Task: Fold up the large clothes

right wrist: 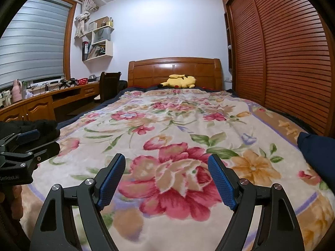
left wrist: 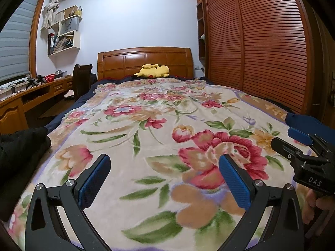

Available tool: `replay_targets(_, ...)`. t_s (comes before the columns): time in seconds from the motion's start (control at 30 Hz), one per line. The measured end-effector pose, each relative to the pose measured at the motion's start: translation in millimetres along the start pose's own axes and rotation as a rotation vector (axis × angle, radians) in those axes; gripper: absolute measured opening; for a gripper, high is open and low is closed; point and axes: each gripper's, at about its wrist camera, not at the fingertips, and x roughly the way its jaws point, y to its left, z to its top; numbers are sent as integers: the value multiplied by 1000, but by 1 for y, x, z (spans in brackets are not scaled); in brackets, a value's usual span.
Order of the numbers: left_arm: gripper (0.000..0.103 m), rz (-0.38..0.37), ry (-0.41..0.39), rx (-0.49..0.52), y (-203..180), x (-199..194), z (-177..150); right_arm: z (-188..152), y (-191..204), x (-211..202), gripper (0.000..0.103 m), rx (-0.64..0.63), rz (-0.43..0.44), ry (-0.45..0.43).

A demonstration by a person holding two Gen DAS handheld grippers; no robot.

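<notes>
A black garment (left wrist: pixel 23 144) lies bunched at the bed's left edge; it also shows in the right wrist view (right wrist: pixel 45 128). A dark blue garment (left wrist: pixel 303 121) lies at the right edge, also seen in the right wrist view (right wrist: pixel 318 148). My left gripper (left wrist: pixel 165 163) is open and empty above the floral blanket (left wrist: pixel 159 113). My right gripper (right wrist: pixel 167 161) is open and empty above the same blanket (right wrist: pixel 178 115). Each gripper shows from the side in the other's view: the right one (left wrist: pixel 301 144), the left one (right wrist: pixel 23 144).
A yellow plush toy (left wrist: pixel 152 71) lies by the wooden headboard (left wrist: pixel 144 58). A slatted wardrobe (left wrist: pixel 261 41) runs along the bed's right side. A wooden desk (right wrist: pixel 41 102) and a dark chair (right wrist: pixel 108 83) stand to the left under the window.
</notes>
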Motion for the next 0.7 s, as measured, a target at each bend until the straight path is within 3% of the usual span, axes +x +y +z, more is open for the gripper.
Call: replay_targets(0.7, 103, -1, 0, -1, 2, 0, 0, 1, -1, 3, 82, -5, 4, -2)
